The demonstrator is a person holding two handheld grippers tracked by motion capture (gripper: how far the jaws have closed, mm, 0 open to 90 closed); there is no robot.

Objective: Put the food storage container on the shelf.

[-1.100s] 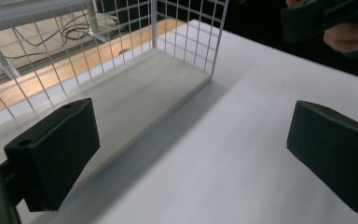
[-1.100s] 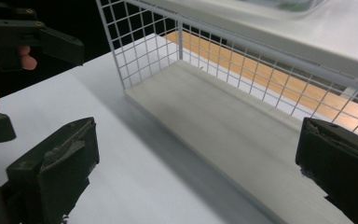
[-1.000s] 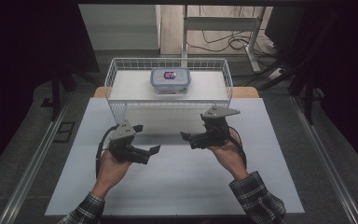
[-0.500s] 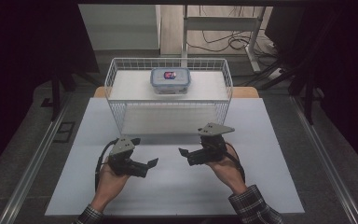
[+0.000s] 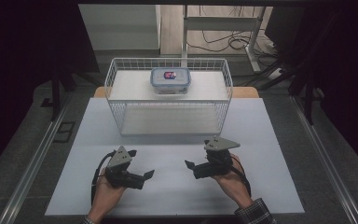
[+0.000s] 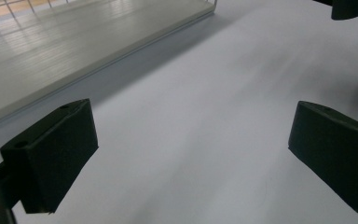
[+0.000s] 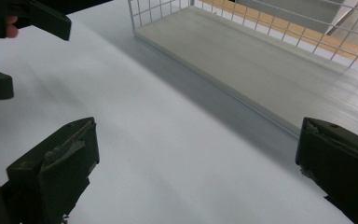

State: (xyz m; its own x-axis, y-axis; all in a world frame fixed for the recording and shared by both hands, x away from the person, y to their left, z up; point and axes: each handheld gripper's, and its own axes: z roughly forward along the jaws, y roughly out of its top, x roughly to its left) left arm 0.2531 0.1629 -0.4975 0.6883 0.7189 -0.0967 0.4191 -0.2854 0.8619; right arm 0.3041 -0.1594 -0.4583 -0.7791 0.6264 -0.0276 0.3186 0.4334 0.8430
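White table (image 5: 168,196): both tongs have drawn nearer the person.

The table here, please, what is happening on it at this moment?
A person holds a gripper in each hand low over the white table. The left gripper and the right gripper point toward each other, both with jaws open and holding nothing. Behind them stands a wire basket, and a lidded box sits at its back. Neither gripper touches the basket or the box.
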